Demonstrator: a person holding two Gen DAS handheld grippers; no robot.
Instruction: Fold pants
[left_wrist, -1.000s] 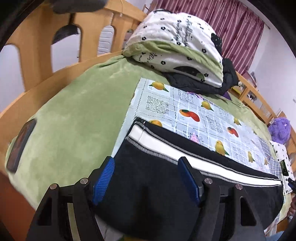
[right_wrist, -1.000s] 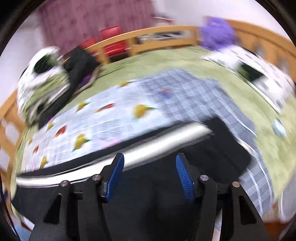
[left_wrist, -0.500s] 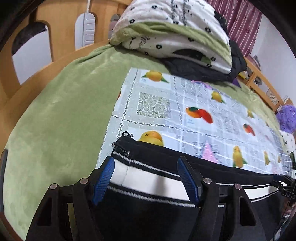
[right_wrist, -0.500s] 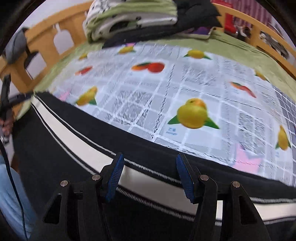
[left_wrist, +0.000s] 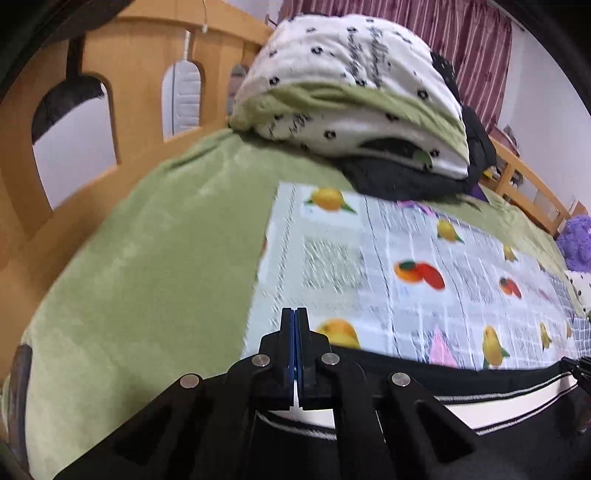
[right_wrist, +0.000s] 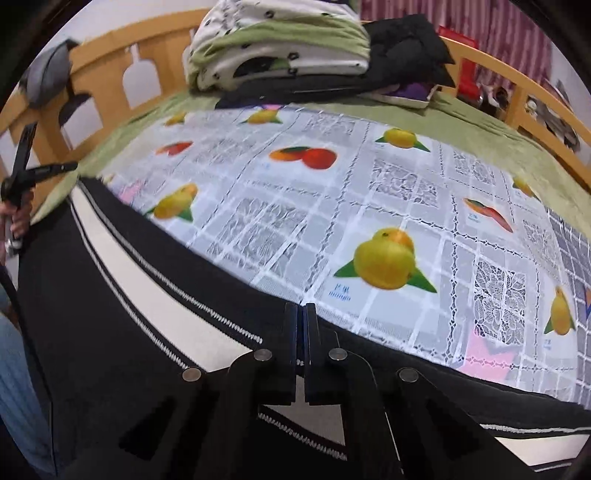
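left gripper (left_wrist: 294, 347): clamped tight on black white-striped pants (left_wrist: 480, 424), lower frame
right gripper (right_wrist: 300, 339): pinched closed on same pants, fabric under jaws hidden

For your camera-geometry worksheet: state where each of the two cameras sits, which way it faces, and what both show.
Left wrist: on the left gripper, facing across the bed's fruit-print cloth to the folded quilt; its shut fingers show.
Right wrist: on the right gripper, facing likewise; its shut fingers and the person's left hand show.
Shared: the striped black pants, cloth, quilt.
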